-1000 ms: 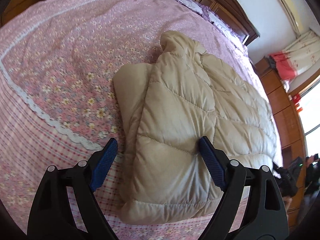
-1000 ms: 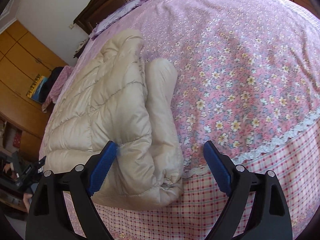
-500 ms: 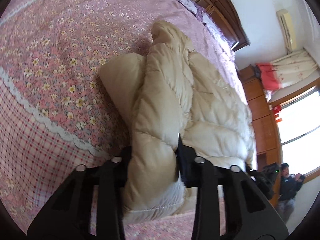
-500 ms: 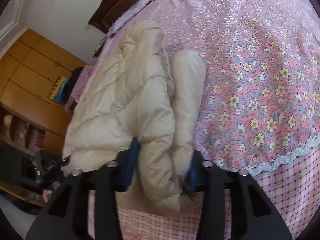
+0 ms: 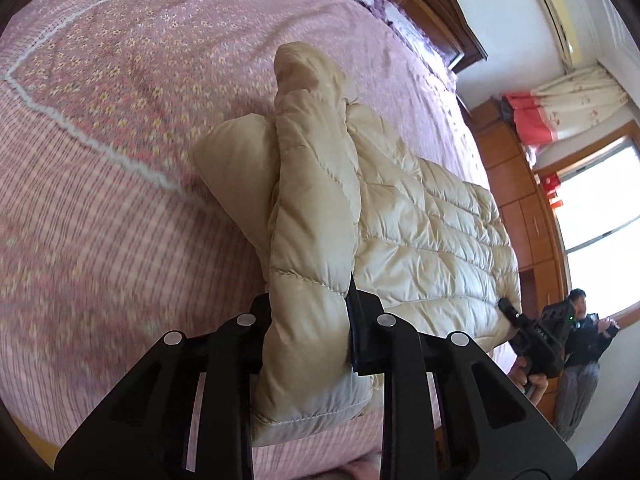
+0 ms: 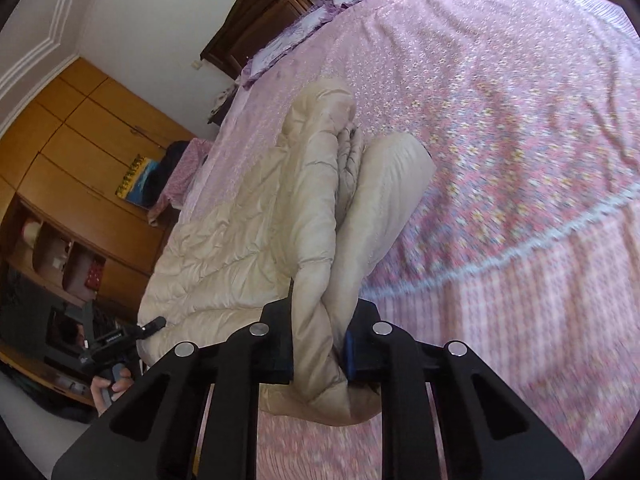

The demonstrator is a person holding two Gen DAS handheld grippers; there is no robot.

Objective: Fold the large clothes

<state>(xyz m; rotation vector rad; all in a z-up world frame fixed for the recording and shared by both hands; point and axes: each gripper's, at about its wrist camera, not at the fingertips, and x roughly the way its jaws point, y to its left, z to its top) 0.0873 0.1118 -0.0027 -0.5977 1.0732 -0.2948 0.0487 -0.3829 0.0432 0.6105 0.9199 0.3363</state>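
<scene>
Two grippers were clamped on one beige quilted jacket point(image 5: 420, 224), which lay on a bed covered by a pink flowered bedspread point(image 5: 132, 92). The left gripper point(image 5: 310, 320) had a thick fold of the jacket's near hem between its jaws; the jaws stood narrow and were closing, with the padding bulging above and below the pads. The right gripper point(image 6: 320, 340) pinched a bunched fold at the opposite end of the same hem, its jaws likewise narrow and closing on the fabric. A blue pad point(image 6: 349, 354) showed on its right finger, pressed against the cloth.

In the left wrist view, the other gripper point(image 5: 532, 336) appeared at the far corner of the jacket; in the right wrist view, its counterpart point(image 6: 120, 338) appeared at lower left. A folded sleeve point(image 6: 392, 196) lay beside the quilted body. The gripped folds rose toward each camera, while the rest of the jacket rested on the bedspread. The dark wooden headboard point(image 6: 276, 12) stood at the far end of the bed.
</scene>
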